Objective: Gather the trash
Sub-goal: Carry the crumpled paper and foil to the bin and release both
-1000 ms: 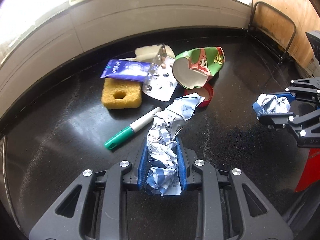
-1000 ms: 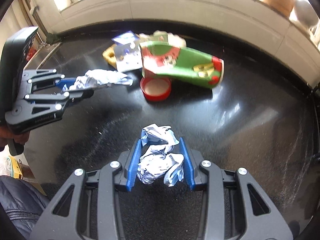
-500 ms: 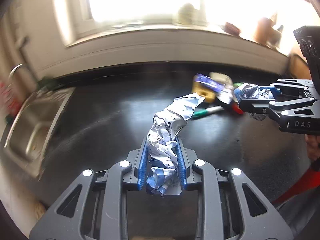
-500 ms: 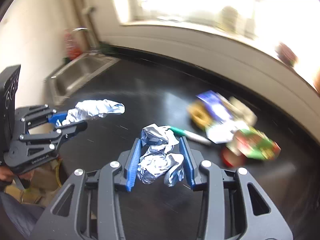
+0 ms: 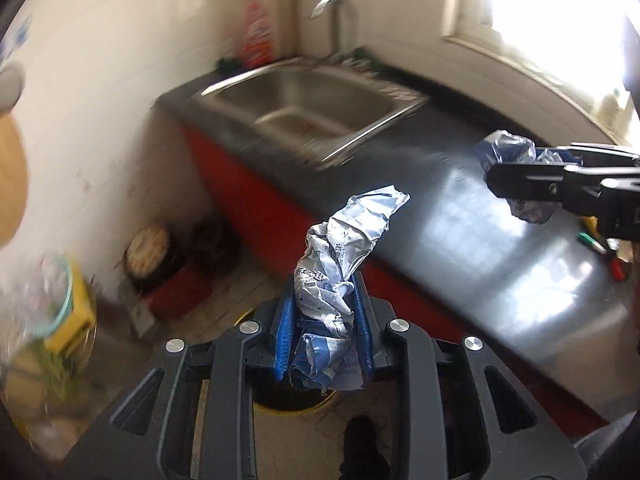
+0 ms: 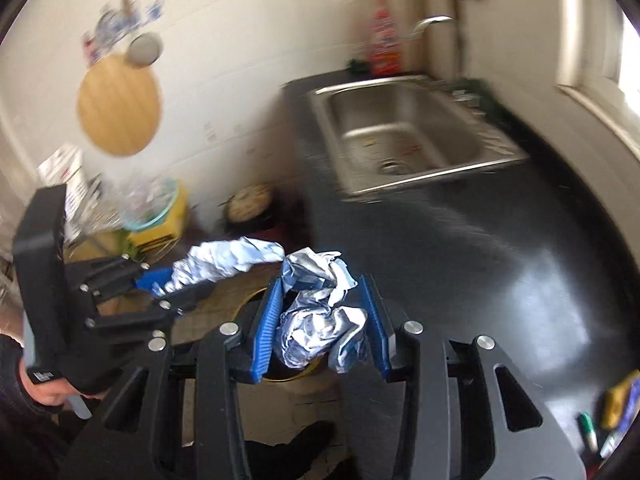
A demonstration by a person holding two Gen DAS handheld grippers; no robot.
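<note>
Crumpled paper is what both tools carry: the left hand-held gripper (image 5: 325,330) has its blue pads pressed narrow on a long twisted wad of printed paper (image 5: 340,264), and the right hand-held gripper (image 6: 323,326) clamps a rounder crumpled ball (image 6: 320,312) with its pads set somewhat wider. Both wads hang in the air past the edge of the black bench (image 6: 500,260), over the floor, with a dark round bin with a yellow rim (image 5: 288,404) showing partly beneath the fingers. Such paper should be very light, soft and springy: it gives under the pads and will likely puff back once let go, so it cannot be hurt by squeezing. The risk is rather that a loose fold slips or catches on a ribbed pad at release. The long wad is pinched near its lower end, leaving the free end to wag; a hold nearer its middle would be steadier. More litter lies blurred at the far end of the bench, well apart from the steel sink (image 6: 408,136).
</note>
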